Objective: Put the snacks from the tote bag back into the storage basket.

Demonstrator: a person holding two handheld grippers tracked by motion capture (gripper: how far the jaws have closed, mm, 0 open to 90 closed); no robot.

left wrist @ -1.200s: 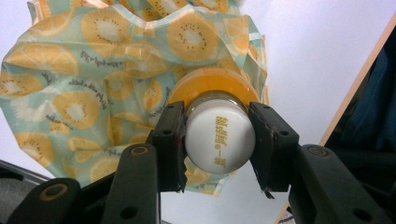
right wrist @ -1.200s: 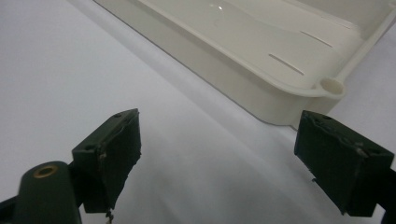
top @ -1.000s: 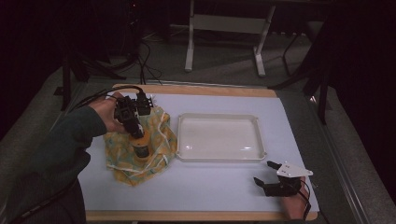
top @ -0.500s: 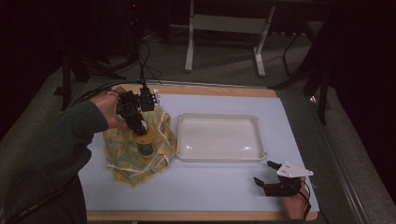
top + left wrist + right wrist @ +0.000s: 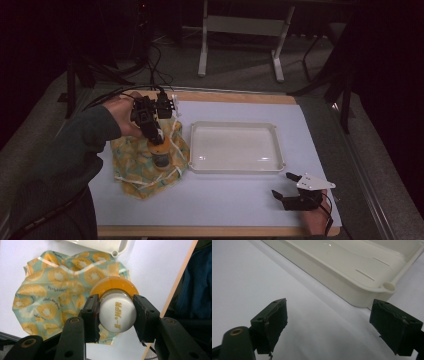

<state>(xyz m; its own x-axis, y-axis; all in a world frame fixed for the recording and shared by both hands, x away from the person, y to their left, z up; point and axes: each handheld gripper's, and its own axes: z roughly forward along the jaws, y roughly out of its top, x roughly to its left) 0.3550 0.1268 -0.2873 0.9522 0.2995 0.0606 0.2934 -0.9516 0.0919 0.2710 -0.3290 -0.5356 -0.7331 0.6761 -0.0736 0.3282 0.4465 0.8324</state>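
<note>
Left claw [image 5: 117, 313] clamps the white cap of a bottle [image 5: 117, 312] above the fruit-print cloth [image 5: 50, 300] near the surface's left edge; right claw [image 5: 329, 322] gapes wide, holding nothing, beside the tray [image 5: 352, 272].

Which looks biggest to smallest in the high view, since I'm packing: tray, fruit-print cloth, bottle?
1. White tray
2. Fruit-print cloth, somewhat smaller though crumpled
3. Bottle, by far the smallest, held in the left gripper

Left gripper [image 5: 156, 136] clamped on bottle [image 5: 161, 155] by its white cap, lifted higher above fruit-print cloth [image 5: 145, 165] than a second ago, hand drawn slightly up and toward tray [image 5: 235, 147]
</note>
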